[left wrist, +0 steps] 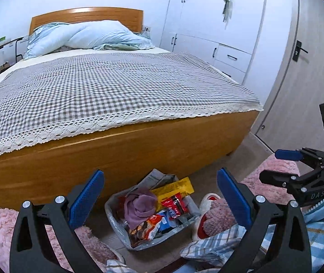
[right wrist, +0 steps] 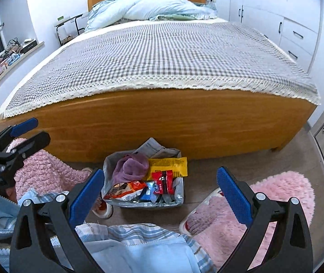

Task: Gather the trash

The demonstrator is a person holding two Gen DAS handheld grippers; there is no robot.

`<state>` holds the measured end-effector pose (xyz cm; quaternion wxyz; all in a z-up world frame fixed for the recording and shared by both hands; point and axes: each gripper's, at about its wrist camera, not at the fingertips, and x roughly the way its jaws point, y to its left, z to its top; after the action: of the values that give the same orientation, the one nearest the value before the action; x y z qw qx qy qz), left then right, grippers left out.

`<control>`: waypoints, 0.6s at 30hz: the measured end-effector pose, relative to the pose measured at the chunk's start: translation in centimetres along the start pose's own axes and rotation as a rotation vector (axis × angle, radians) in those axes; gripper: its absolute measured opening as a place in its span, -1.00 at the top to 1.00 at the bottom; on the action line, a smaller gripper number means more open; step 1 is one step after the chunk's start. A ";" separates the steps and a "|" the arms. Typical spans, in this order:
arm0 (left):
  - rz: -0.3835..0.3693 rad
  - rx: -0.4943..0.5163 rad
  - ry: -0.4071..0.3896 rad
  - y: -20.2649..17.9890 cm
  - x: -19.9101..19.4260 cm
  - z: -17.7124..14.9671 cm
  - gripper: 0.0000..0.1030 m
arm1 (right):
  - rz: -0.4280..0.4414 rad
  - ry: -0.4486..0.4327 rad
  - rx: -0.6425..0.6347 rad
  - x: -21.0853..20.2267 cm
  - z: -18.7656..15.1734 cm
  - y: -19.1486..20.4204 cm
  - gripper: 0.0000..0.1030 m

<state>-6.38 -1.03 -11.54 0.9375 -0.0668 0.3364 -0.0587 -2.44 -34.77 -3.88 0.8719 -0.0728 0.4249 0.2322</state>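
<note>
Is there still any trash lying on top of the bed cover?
No, the checked bed cover shows only bedding; the wrappers sit in the trash bin on the floor.

Bed frame (right wrist: 162, 122) glossy varnished wood. Bedspread (right wrist: 162, 52) woven checked cloth, lace edge. Rug (right wrist: 282, 195) fluffy pink pile. Trash bin (right wrist: 109, 166) lined with shiny plastic; snack wrappers (right wrist: 162, 180) glossy foil, purple cloth (right wrist: 131, 167) soft, matt.

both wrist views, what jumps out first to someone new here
A small bin lined with clear plastic, heaped with bright snack wrappers and a crumpled purple cloth, sits on the floor against the wooden bed's footboard. Both the left gripper and the right gripper hang open above it, and fluffy pink rugs flank it.
</note>
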 end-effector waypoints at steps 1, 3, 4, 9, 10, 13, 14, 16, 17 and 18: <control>-0.011 0.004 0.001 -0.1 -0.1 0.0 -0.86 | -0.002 -0.003 0.000 -0.1 0.0 0.0 -0.85; -0.022 0.010 0.002 -0.4 -0.3 -0.1 -0.86 | -0.009 -0.005 0.002 -0.3 -0.1 0.0 -0.85; -0.023 0.012 0.002 -0.5 -0.3 -0.1 -0.86 | -0.010 -0.006 0.002 -0.4 -0.1 0.0 -0.85; -0.058 0.015 0.020 -0.8 -0.4 -0.3 -0.86 | -0.012 -0.010 0.004 -0.6 -0.1 0.0 -0.85; -0.064 0.014 0.024 -0.8 -0.4 -0.3 -0.86 | -0.012 -0.011 0.004 -0.5 -0.1 0.0 -0.85; -0.075 0.009 0.032 -0.9 -0.2 -0.5 -0.86 | -0.011 -0.011 0.003 -0.5 -0.1 0.0 -0.85; -0.075 0.008 0.033 -0.9 -0.1 -0.5 -0.86 | -0.012 -0.011 0.004 -0.6 -0.1 0.0 -0.85; -0.077 0.008 0.035 -0.9 -0.1 -0.5 -0.86 | -0.012 -0.011 0.004 -0.6 -0.1 0.1 -0.85; -0.078 0.009 0.035 -0.9 0.0 -0.5 -0.86 | -0.012 -0.011 0.004 -0.5 -0.1 0.1 -0.85; -0.078 0.009 0.035 -0.9 0.0 -0.5 -0.86 | -0.012 -0.011 0.004 -0.6 -0.1 0.1 -0.85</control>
<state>-6.77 -2.00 -11.75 0.9287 -0.0746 0.3498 -0.0980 -2.85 -34.95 -3.51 0.8758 -0.0724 0.4201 0.2263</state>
